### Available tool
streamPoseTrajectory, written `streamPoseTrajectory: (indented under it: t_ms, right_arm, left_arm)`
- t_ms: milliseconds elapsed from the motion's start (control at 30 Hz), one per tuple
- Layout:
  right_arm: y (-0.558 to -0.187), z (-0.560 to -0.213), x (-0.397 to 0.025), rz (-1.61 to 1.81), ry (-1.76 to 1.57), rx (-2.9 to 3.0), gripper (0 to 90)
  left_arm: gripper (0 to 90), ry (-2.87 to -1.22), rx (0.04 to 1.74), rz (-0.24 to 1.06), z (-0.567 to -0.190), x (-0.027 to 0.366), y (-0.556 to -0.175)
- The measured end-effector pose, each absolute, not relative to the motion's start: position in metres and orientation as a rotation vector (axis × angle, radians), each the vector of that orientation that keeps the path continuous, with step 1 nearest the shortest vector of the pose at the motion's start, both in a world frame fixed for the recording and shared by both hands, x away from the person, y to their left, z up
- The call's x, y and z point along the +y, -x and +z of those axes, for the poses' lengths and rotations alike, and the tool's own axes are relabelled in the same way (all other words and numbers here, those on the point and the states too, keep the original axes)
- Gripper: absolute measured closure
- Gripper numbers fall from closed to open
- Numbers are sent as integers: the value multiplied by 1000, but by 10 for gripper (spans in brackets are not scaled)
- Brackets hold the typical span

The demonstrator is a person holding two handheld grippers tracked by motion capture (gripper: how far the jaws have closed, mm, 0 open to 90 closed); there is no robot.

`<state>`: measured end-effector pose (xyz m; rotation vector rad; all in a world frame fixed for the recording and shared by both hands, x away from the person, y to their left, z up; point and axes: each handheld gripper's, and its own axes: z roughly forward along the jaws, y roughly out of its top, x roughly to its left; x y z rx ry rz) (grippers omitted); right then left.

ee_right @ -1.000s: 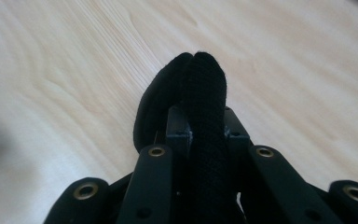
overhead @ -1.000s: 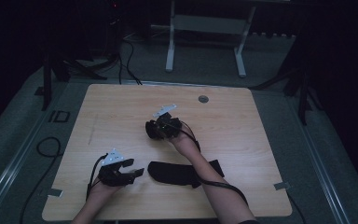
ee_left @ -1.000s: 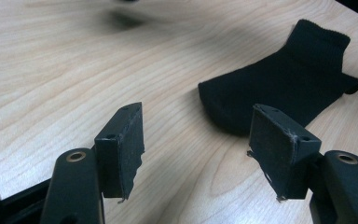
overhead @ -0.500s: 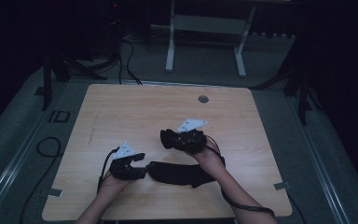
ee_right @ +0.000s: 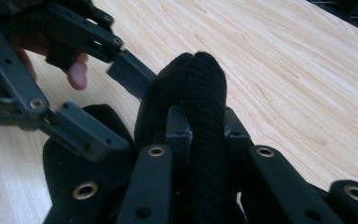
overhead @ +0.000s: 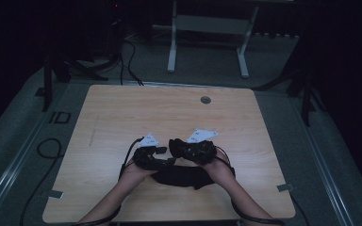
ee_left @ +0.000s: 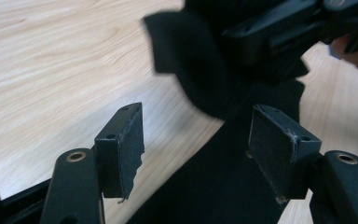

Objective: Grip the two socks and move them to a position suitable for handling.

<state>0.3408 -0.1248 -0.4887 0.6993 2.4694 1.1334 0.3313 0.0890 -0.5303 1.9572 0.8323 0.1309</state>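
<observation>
Right gripper view has my right hand-held gripper (ee_right: 204, 135) clenched on a fold of the black cloth (ee_right: 205, 93), the bunched fabric rising at 12 o'clock between its jaws. In the left gripper view, my left hand-held gripper (ee_left: 196, 140) stands released, jaws wide apart over the cloth (ee_left: 214, 186), gripping nothing. High view: 1 second ago the 2 hand-held grippers were well apart, the right one out toward the table's middle; now the left (overhead: 154, 157) and right (overhead: 191, 149) sit just beside each other at the cloth (overhead: 181, 176), near the 6 o'clock edge of the table (overhead: 122, 113). I judge a fold or lift is starting. I see no containers on the table.
</observation>
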Motion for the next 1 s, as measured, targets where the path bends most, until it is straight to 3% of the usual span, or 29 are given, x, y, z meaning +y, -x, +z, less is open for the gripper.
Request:
streamPoseTrajectory:
  t_ms: [100,233,300,400,733,800,867,1000]
  right_arm:
    - [-342,-490,-125,1128,-703,2473,781]
    - [-344,-491,-127,1137,-715,2469,780]
    - [-345,-490,-130,1147,-723,2464,780]
    - [-346,-488,-133,1154,-714,2470,776]
    - [-344,-488,-142,1192,-707,2481,773]
    - [-344,-487,-145,1181,-711,2465,793]
    - [-348,-484,-157,1179,-763,2417,794]
    - [-360,-479,-182,1193,-881,2353,795]
  left_arm:
    - [470,-1942,832,123,-527,86,-337]
    - [766,-1921,837,123,-523,85,-342]
    - [845,-1938,823,139,-520,83,-342]
    - [859,-1981,819,206,-513,78,-339]
    - [864,-2046,831,258,-507,79,-337]
    - [865,-2088,860,332,-507,83,-338]
    - [865,-2050,909,269,-510,94,-342]
    - [865,-2041,963,268,-515,109,-344]
